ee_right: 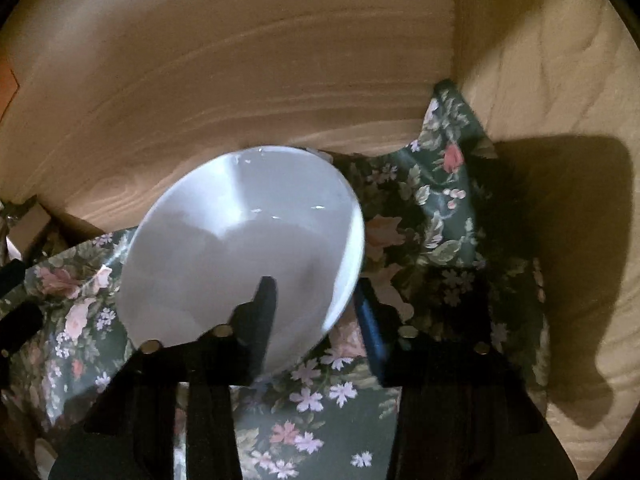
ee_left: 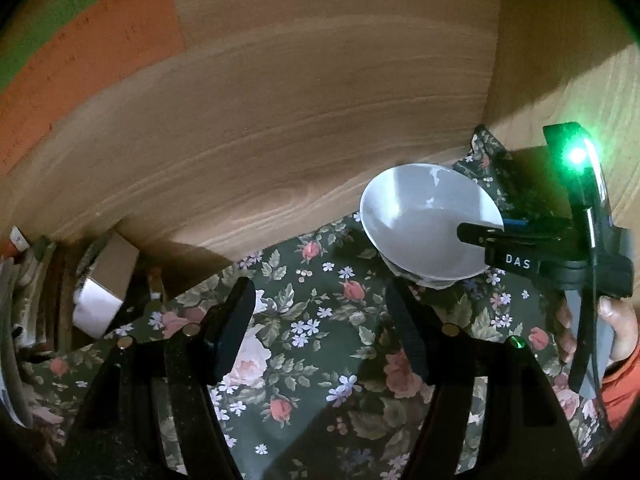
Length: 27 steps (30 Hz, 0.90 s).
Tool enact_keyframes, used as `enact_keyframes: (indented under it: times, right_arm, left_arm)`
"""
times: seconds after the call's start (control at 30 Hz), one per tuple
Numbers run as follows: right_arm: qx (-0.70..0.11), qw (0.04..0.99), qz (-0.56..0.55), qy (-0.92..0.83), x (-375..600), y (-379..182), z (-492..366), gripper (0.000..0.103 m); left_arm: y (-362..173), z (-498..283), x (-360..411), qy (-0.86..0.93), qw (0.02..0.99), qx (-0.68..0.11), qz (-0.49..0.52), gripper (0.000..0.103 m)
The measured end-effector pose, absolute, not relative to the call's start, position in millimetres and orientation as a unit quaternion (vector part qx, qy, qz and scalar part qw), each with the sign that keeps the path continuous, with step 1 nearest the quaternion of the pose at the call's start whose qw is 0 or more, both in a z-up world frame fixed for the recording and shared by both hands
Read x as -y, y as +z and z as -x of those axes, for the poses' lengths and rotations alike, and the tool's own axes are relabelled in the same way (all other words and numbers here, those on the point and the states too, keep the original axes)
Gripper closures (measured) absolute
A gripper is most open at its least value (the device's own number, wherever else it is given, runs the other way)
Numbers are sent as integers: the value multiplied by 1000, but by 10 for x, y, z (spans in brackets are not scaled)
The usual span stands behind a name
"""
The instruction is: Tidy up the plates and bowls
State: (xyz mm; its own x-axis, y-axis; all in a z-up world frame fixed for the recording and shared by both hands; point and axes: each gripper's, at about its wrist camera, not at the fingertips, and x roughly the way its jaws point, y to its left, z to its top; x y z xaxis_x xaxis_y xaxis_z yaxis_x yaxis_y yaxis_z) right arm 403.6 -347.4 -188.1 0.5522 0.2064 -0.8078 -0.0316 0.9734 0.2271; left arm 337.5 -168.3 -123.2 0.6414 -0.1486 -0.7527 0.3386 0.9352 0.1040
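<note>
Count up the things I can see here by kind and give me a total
White bowl: 1
Floral cloth: 1
Cardboard box: 1
Orange paper sheet: 1
Green paper sheet: 1
Handheld tool: 2, left tool and right tool
Total: 7

Wood-grain walls (ee_left: 280,100) (dim corner), floral cloth (ee_left: 304,360)
</note>
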Motion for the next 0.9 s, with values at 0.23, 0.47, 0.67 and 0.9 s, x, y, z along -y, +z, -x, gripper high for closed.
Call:
enact_keyframes:
  times: [0.23, 0.47, 0.67, 0.9]
  right_arm:
    - [-462, 880, -75, 75, 3424, -1872, -4000, 80]
    - [-472, 870, -81, 116, 3323, -1837, -3863, 81]
    - [-469, 871, -39, 139, 3096, -1816, -3671, 81]
    - [-473, 863, -35, 174, 2817, -1834, -3452, 82]
  left_arm:
    - [-1355, -3509, 1677, -136, 888, -428, -97, 48]
    - [-1334, -3471, 1717, -149, 886, -428, -101, 48]
    - [-1420, -3519, 1688, -143, 873, -455, -102, 48]
    - [-1566, -3570, 1636, -138, 854, -493, -95, 48]
